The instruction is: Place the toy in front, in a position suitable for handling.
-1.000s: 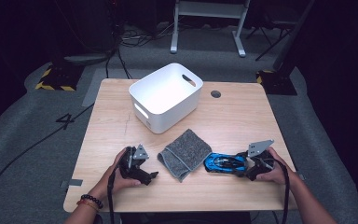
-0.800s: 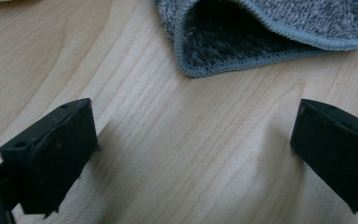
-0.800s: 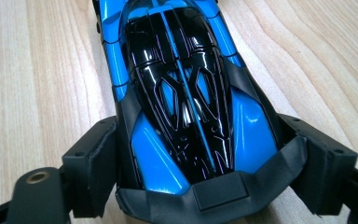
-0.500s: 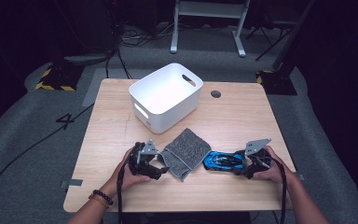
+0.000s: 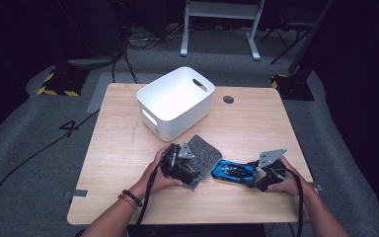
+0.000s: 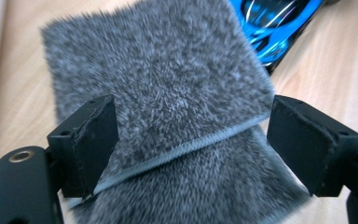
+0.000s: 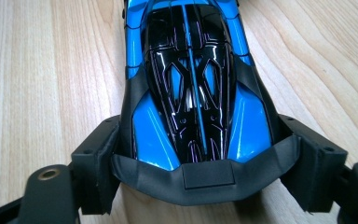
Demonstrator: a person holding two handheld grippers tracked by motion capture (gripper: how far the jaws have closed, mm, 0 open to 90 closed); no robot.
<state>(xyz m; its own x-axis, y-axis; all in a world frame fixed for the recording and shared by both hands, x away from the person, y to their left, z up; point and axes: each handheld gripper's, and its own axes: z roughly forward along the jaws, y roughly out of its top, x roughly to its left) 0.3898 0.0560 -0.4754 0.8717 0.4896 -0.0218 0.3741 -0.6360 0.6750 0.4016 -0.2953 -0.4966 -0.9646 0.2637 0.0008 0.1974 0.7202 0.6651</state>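
Nothing's in the white plastic bin (image 5: 175,101) yet. My right gripper (image 7: 200,186) is clamped on the tail of the blue and black toy race car (image 7: 193,88), which lies flat on the wooden table (image 5: 256,123), long axis crosswise, nose toward the fuzzy grey folded cloth (image 6: 163,93). My left gripper (image 6: 191,140) just narrowed but straddles the cloth unclenched.
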